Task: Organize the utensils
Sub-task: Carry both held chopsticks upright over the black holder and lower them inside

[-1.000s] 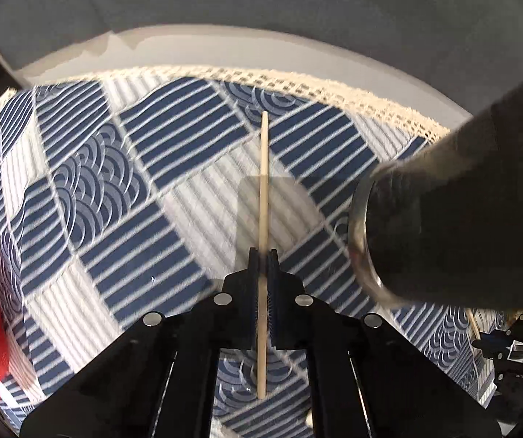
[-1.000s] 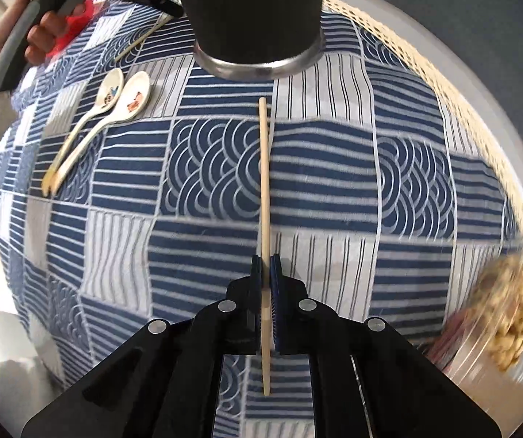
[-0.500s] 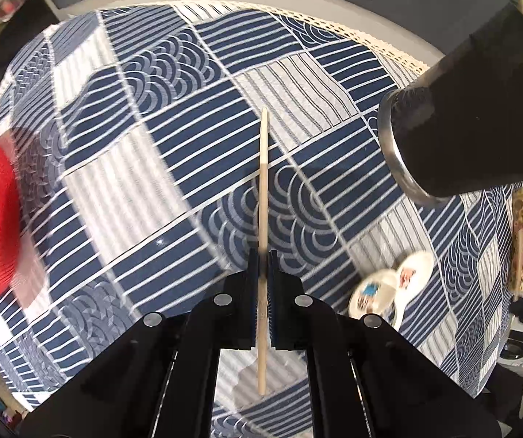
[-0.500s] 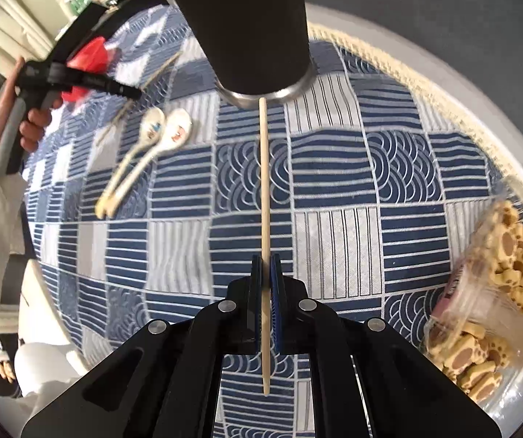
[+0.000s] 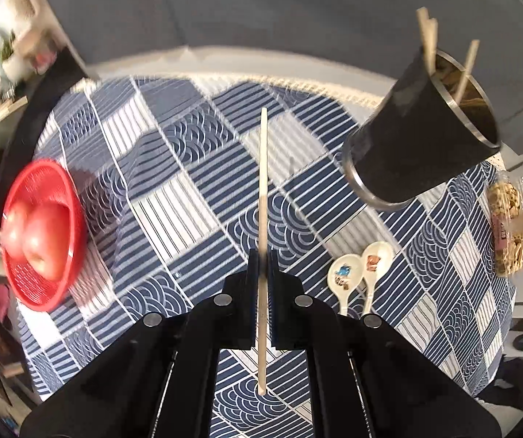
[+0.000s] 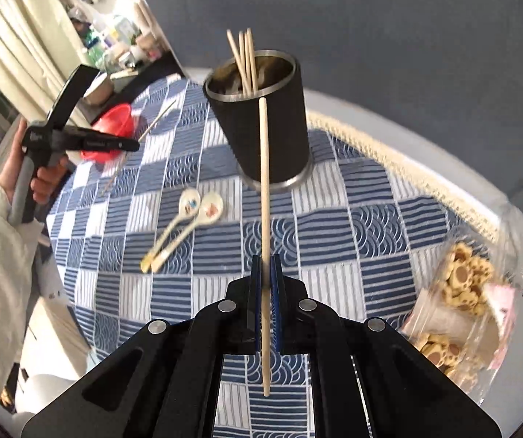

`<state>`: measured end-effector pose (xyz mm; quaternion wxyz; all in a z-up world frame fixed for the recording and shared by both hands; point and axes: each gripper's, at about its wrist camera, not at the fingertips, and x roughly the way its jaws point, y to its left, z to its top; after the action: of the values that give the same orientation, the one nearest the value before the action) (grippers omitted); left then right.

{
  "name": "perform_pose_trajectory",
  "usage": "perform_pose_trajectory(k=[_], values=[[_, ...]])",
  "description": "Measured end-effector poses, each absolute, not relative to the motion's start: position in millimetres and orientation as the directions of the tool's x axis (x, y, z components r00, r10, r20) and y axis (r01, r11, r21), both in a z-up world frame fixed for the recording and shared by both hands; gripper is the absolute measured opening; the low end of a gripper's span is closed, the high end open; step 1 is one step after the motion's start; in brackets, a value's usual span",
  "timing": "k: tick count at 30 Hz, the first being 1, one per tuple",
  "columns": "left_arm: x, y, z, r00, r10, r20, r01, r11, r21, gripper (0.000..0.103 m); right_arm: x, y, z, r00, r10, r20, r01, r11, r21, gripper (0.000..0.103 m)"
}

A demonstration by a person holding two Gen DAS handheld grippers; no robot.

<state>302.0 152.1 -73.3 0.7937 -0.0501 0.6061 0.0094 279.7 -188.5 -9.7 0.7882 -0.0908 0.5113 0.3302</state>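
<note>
My left gripper [image 5: 262,255] is shut on a wooden chopstick [image 5: 263,182] and holds it above the tablecloth. My right gripper [image 6: 265,261] is shut on another wooden chopstick [image 6: 264,182], its tip just below the rim of the black utensil holder [image 6: 268,127]. The holder, also in the left wrist view [image 5: 418,138], has several chopsticks [image 6: 243,58] standing in it. Two white ceramic spoons [image 6: 188,219] lie side by side on the cloth in front of the holder, also in the left wrist view [image 5: 356,273]. The left gripper [image 6: 135,145] shows at the left of the right wrist view.
A blue and white patterned tablecloth [image 6: 370,226] covers the round table. A red basket [image 5: 42,233] with red fruit stands at the left. A clear bag of cookies [image 6: 462,292] lies at the right edge. Shelves and clutter stand beyond the table's far left.
Both grippers have risen and pulled back from the table with their chopsticks. The holder's open top and the chopsticks in it have come into view.
</note>
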Motion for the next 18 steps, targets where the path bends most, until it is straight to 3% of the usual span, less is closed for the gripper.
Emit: perform_pose_trajectory(k=[11,18], values=[[327,120,-16,0.377,-0.045,-0.925,0.008,0.999,-0.045,0.005,316,-206,28,0.354,0.480,-0.803,-0.580,0.786,0.214,0.005],[358,99,19,0.453,-0.131,-0.882,0.059,0.991,-0.117,0.005,350,-206,35,0.371,0.532,-0.761,-0.574,0.775,0.262,0.005]])
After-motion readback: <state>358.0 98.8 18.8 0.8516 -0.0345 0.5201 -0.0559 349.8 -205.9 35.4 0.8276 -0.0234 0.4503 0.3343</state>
